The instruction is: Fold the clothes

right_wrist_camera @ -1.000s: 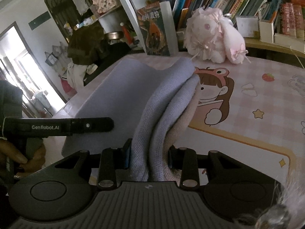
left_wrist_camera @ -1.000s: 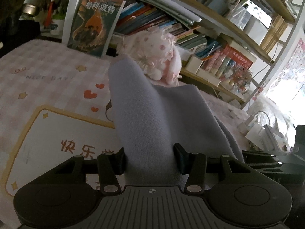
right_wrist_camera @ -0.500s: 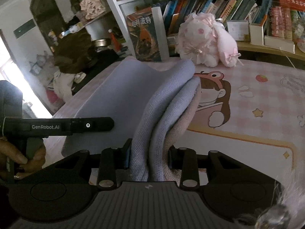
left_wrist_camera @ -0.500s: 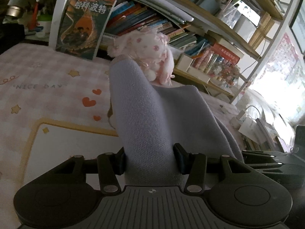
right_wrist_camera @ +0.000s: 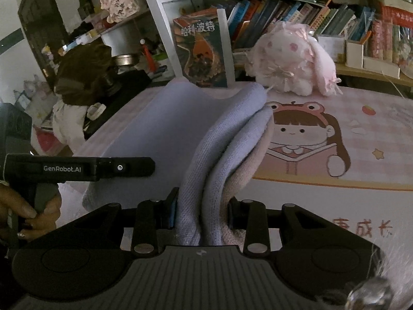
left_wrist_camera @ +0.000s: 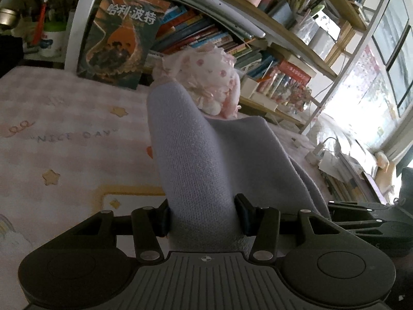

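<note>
The lavender knit garment (left_wrist_camera: pixel 196 160) is lifted above the counter (left_wrist_camera: pixel 64 139), held at two places and stretched between them. The left gripper (left_wrist_camera: pixel 204 213) has its fingers (left_wrist_camera: pixel 241 213) closed on a thick bunched fold of the knit, which rises ahead of the camera as a rounded ridge and then drops away to the right as a flat panel. The right gripper (right_wrist_camera: pixel 202 210) also has its fingers (right_wrist_camera: pixel 171 210) clamped on the fabric; here the garment (right_wrist_camera: pixel 227 139) shows as several stacked layers, lavender on the left and a pinkish inner side on the right. From that grip a smooth sheet of the cloth spans leftward to the left gripper's dark body (right_wrist_camera: pixel 77 168), marked GenRobot.AI, with a hand (right_wrist_camera: pixel 33 206) wrapped around its handle.

The counter carries a pink checked cover printed with stars, hearts, "NICE DAY" and a cartoon girl (right_wrist_camera: pixel 304 139) in a frog hat. Beyond the cloth, a pink plush toy (right_wrist_camera: pixel 291 69) sits at the counter's far edge, beside a book (right_wrist_camera: pixel 201 54) leaning upright against a white shelf post (right_wrist_camera: pixel 165 25). Packed bookshelves (left_wrist_camera: pixel 232 33) fill the background.
</note>
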